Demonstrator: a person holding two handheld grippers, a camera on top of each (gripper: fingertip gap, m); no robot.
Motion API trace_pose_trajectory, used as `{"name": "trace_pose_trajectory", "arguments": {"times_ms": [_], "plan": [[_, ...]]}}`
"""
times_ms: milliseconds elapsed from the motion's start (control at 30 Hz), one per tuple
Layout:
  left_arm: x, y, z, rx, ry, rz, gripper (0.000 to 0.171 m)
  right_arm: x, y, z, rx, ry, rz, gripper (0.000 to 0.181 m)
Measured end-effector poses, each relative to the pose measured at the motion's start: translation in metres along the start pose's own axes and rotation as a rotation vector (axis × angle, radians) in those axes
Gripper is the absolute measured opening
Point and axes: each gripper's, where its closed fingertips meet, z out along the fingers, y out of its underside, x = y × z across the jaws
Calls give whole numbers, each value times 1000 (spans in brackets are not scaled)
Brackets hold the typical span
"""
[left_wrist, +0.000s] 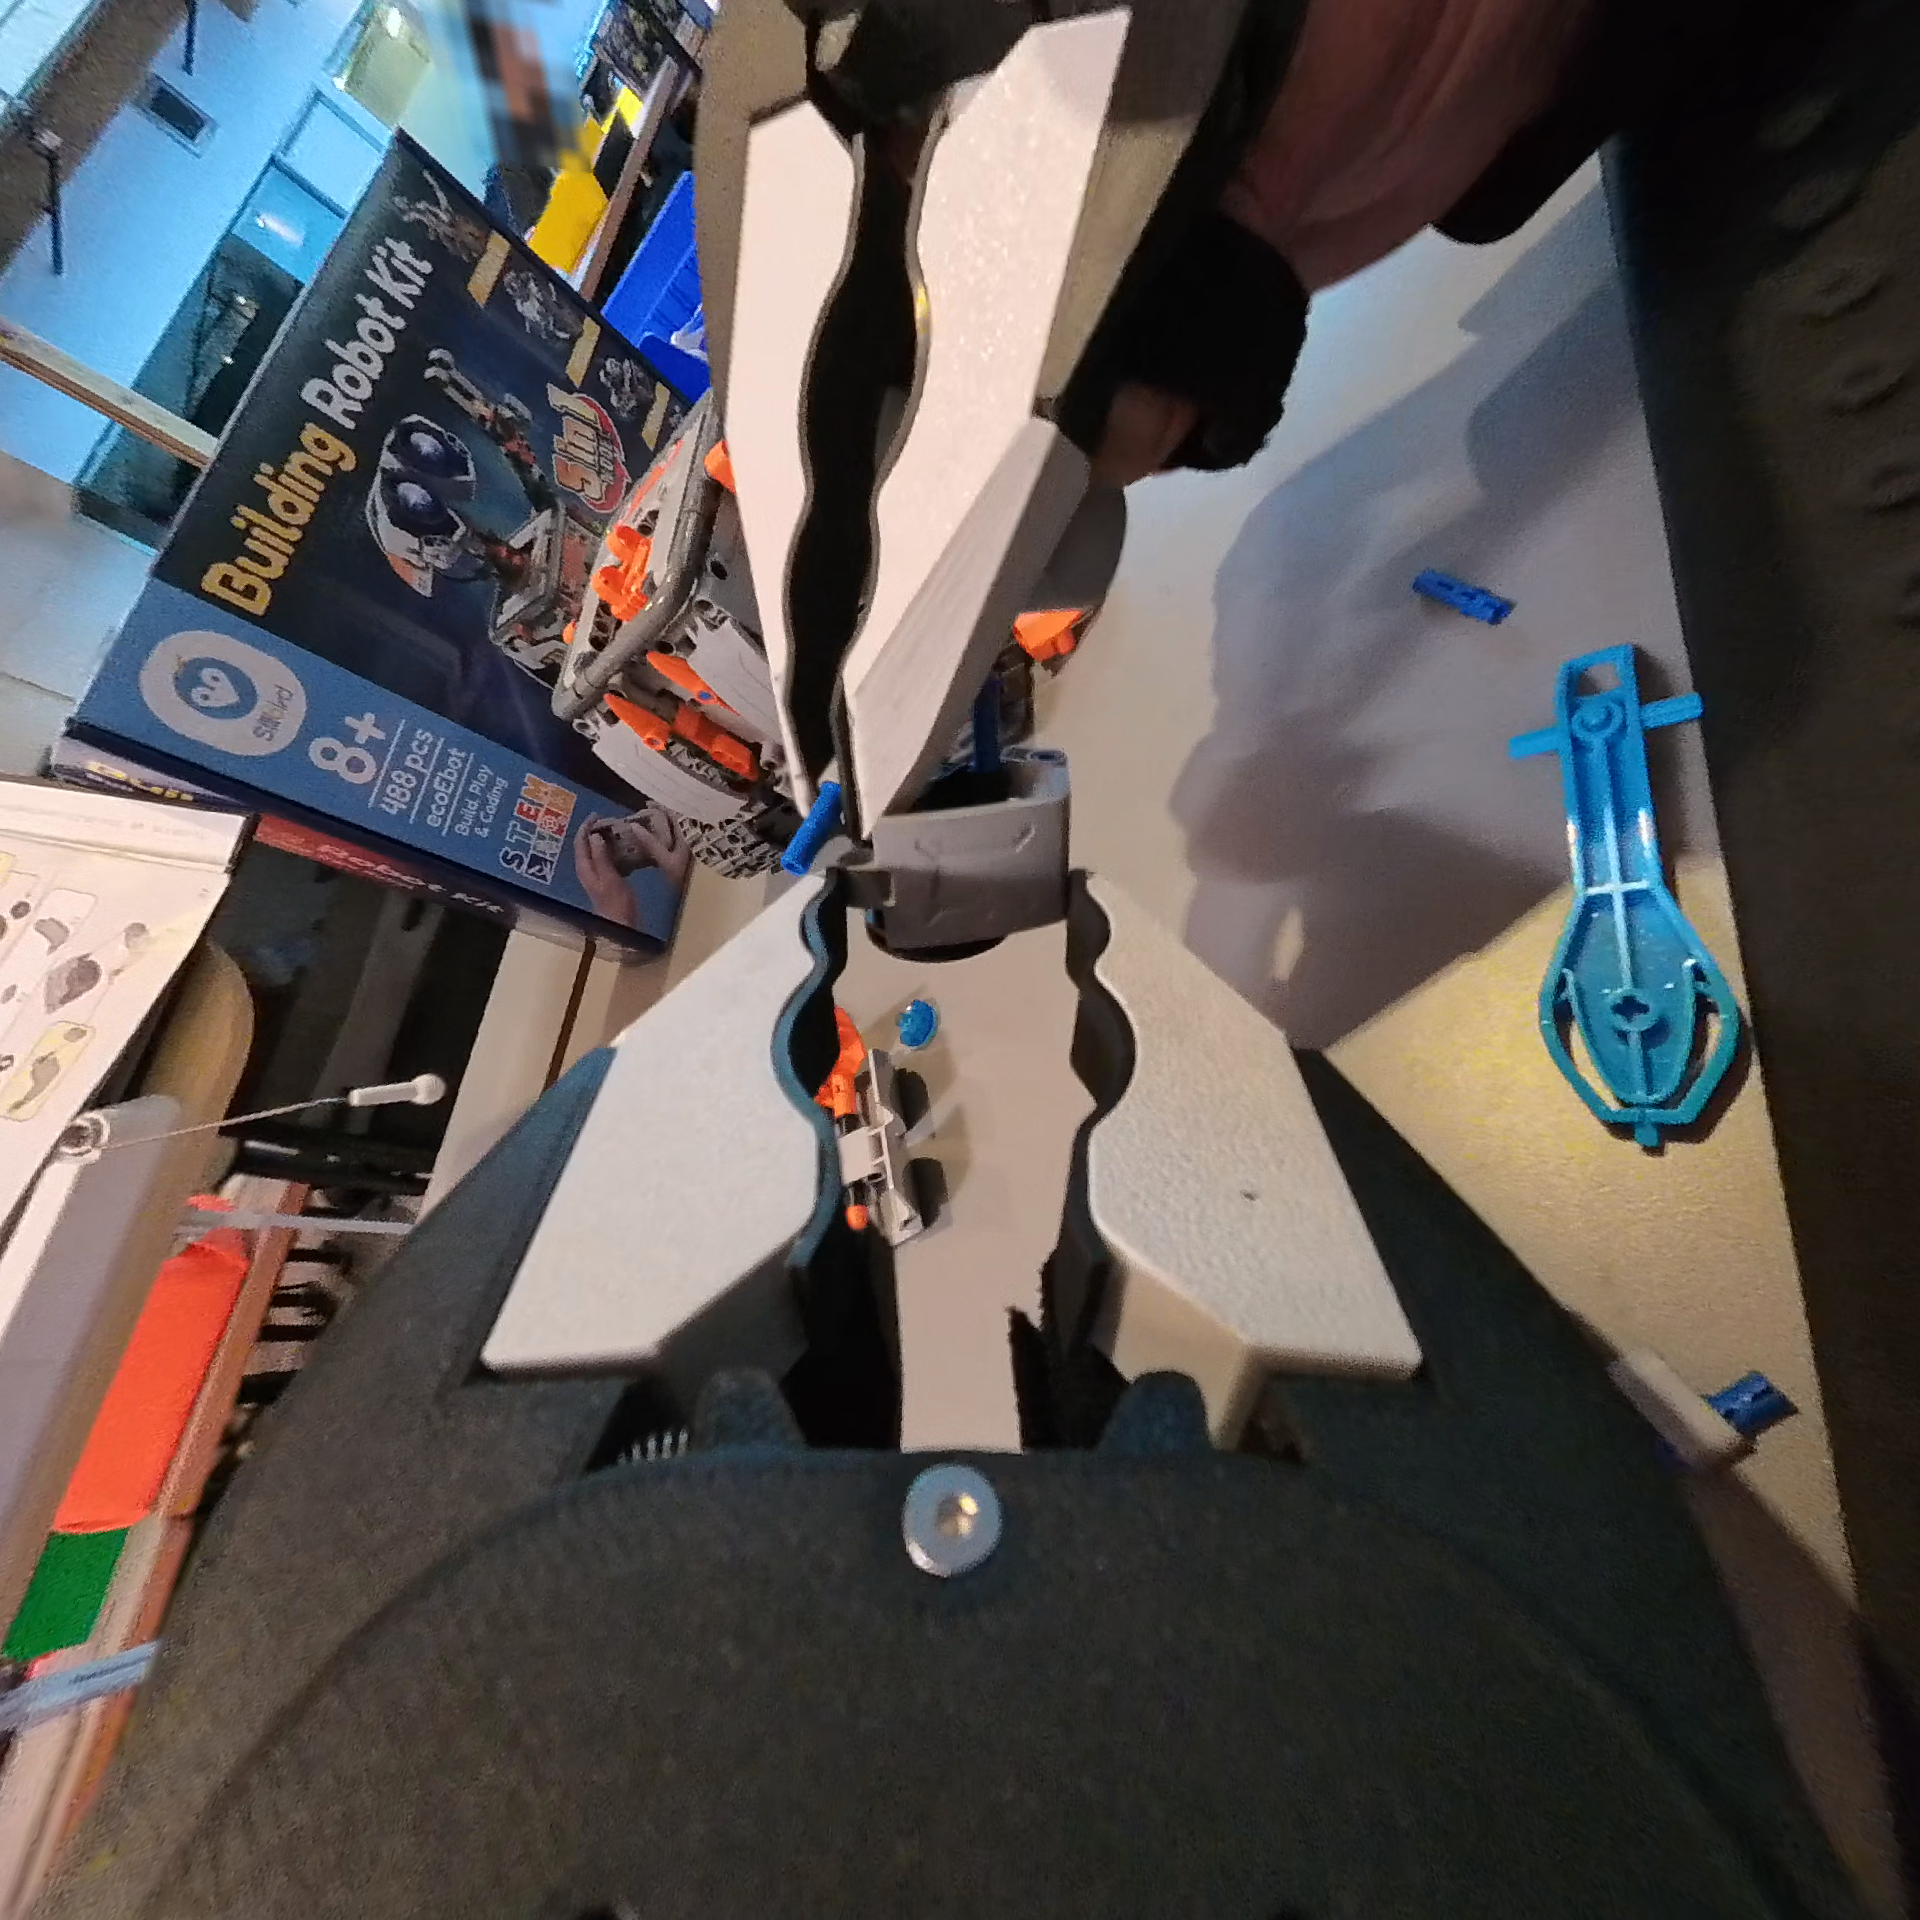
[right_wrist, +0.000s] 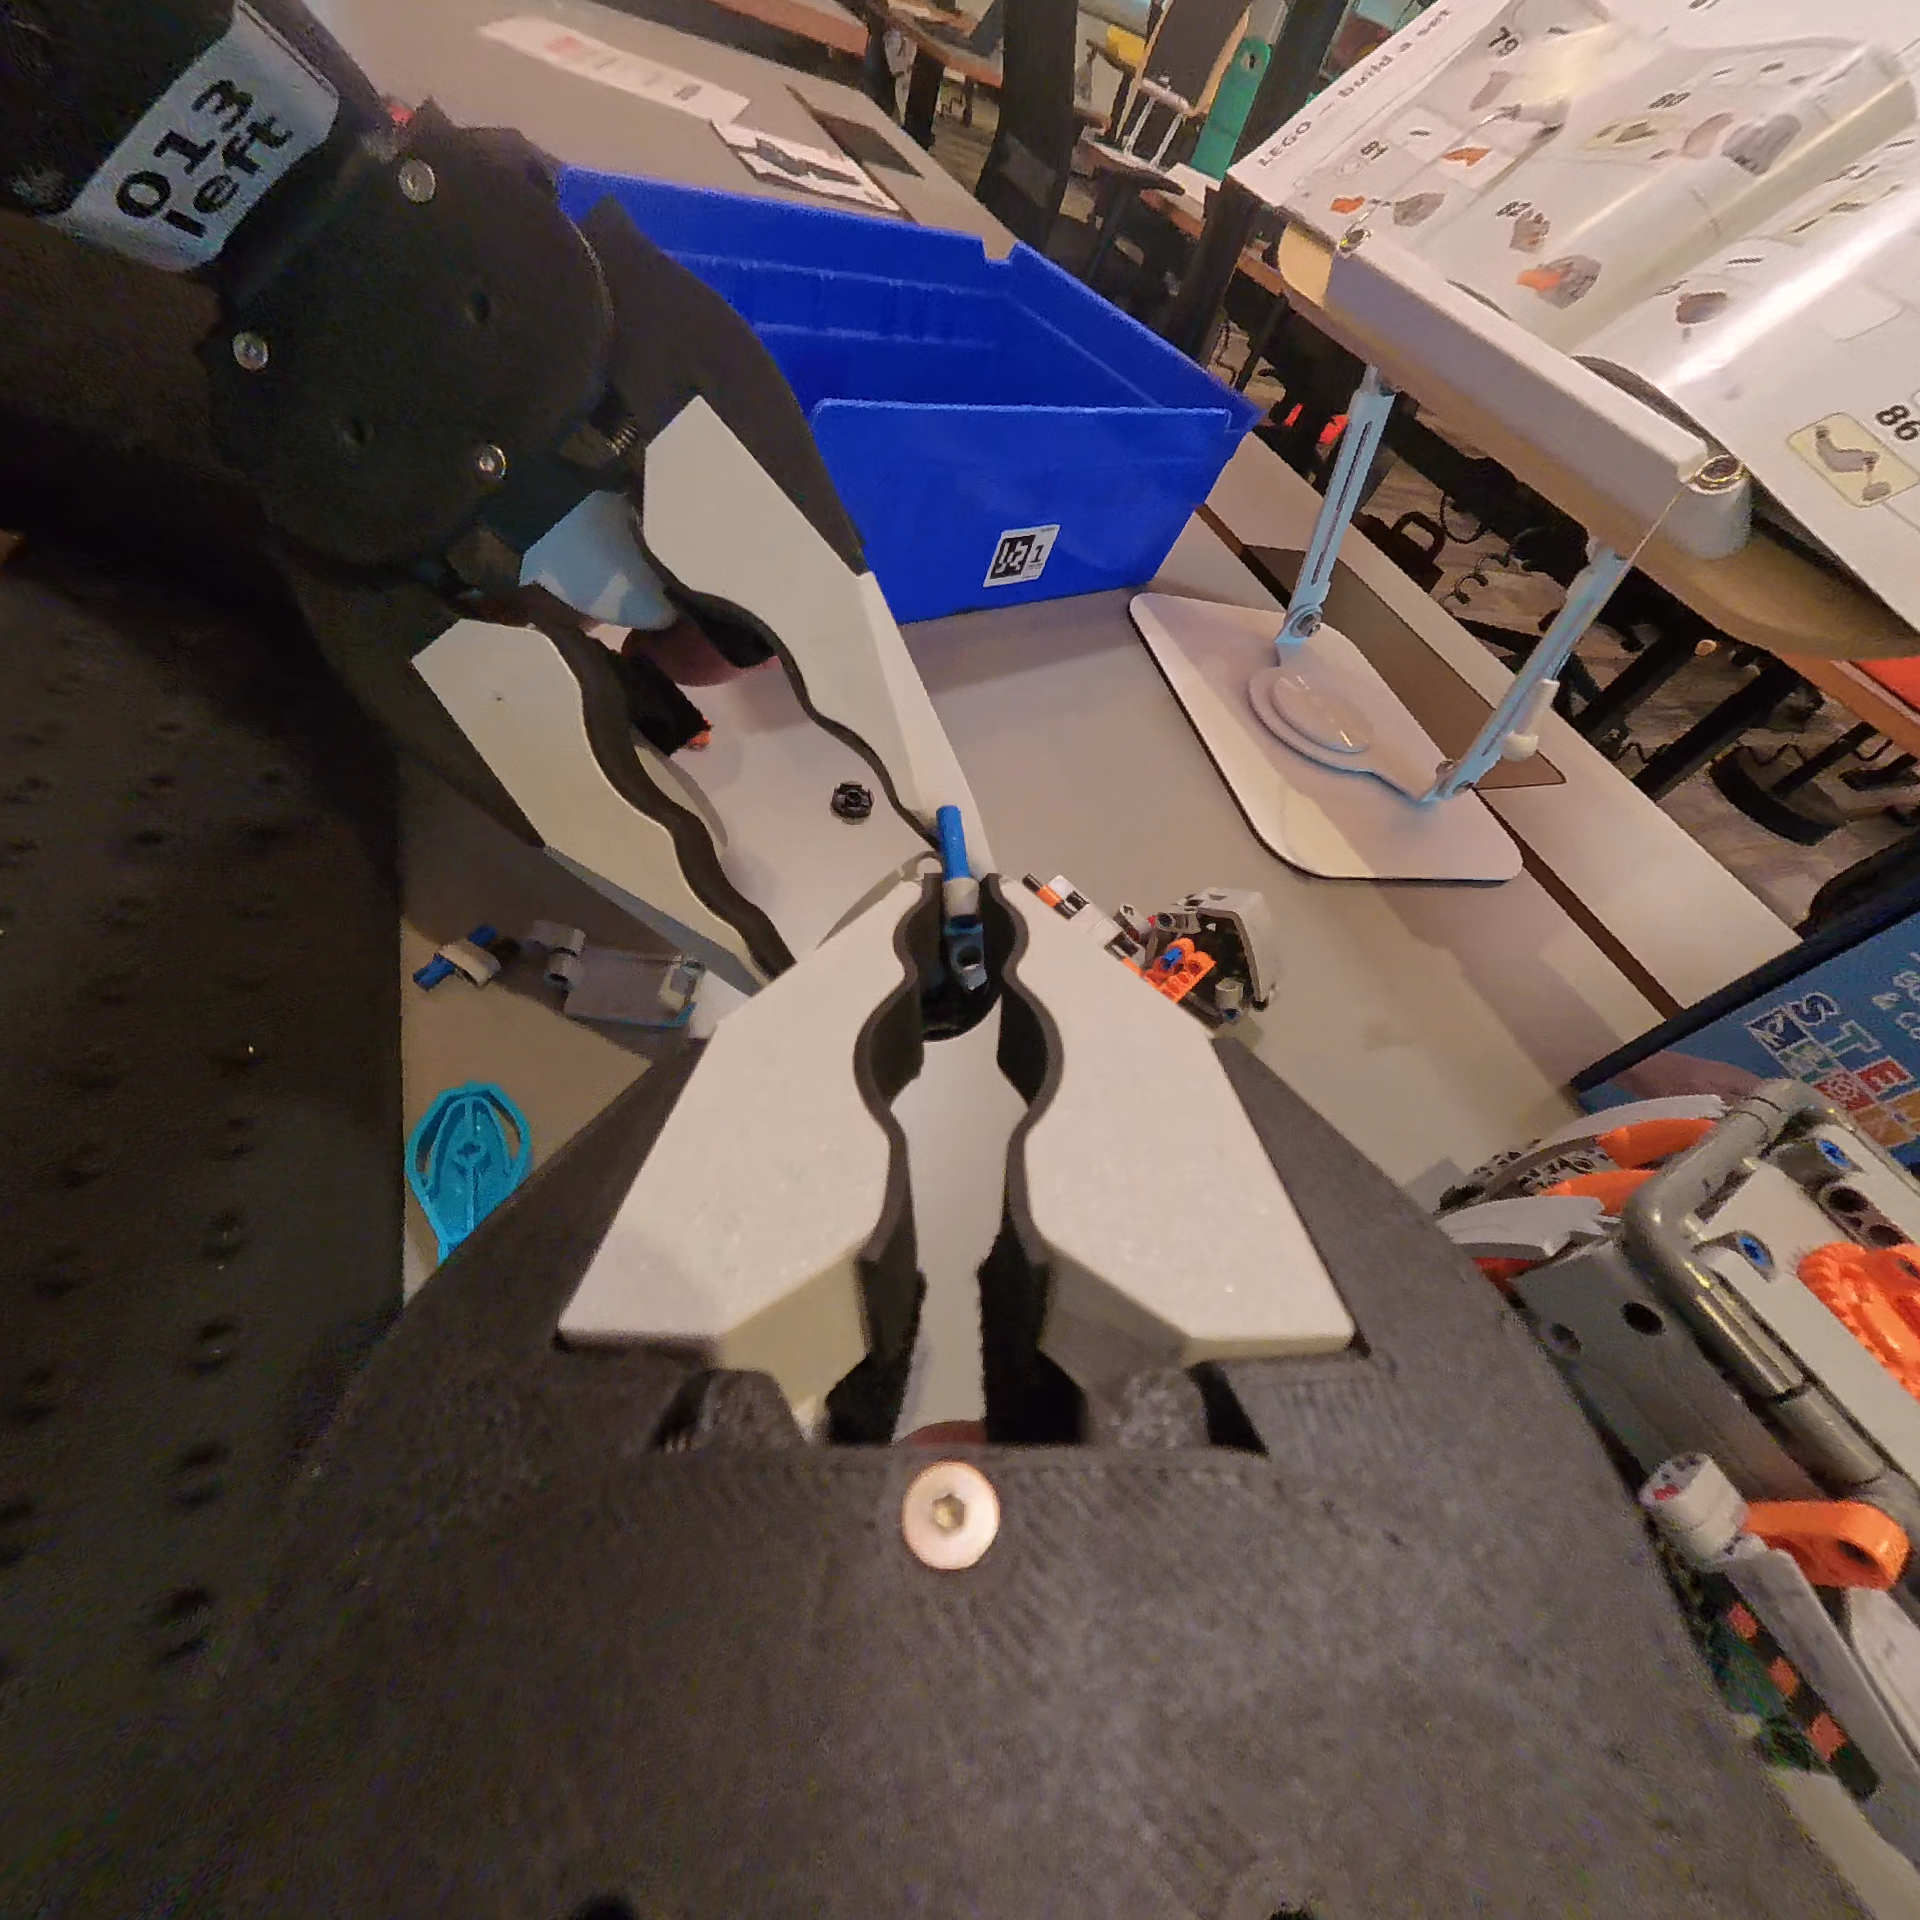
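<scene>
Two grippers meet tip to tip over the grey desk (right_wrist: 1091, 727), and I see both sharing one small build. My left gripper (left_wrist: 961, 894) has its jaws clamped across a grey curved panel piece (left_wrist: 966, 847). My right gripper (right_wrist: 961, 940) has its jaws closed on the same small assembly, gripping a dark pin connector (right_wrist: 964, 935) with a blue axle pin (right_wrist: 951, 836) sticking out past the fingertips. In the left wrist view that right gripper (left_wrist: 831, 790) comes down from the top, its jaws nearly together, with a blue pin (left_wrist: 808, 840) at its tip.

Beneath my left fingers, on the desk, lie a small grey and orange sub-assembly (left_wrist: 873, 1143) and a blue round stud (left_wrist: 916, 1023). A blue brick separator tool (left_wrist: 1621, 914) lies near the desk's edge on my side. A partly built grey and orange robot model (left_wrist: 665, 634) stands just beside the kit box (left_wrist: 343, 582). Toward the far edge sits a blue bin (right_wrist: 935, 395), and a white stand (right_wrist: 1340, 727) carries an instruction sheet (right_wrist: 1662, 156).
</scene>
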Motion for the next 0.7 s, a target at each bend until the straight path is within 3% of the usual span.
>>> {"name": "trace_pose_trajectory", "arguments": {"times_ms": [333, 533, 700], "plan": [[14, 9, 7, -35, 75, -8, 38, -7, 18, -2, -177, 17, -218, 4], [26, 13, 8, 6, 228, -102, 39, -12, 29, 2, -157, -110, -14, 4], [26, 20, 6, -20, 213, -13, 40, -14, 30, 7, -148, -127, 19, 4]]}}
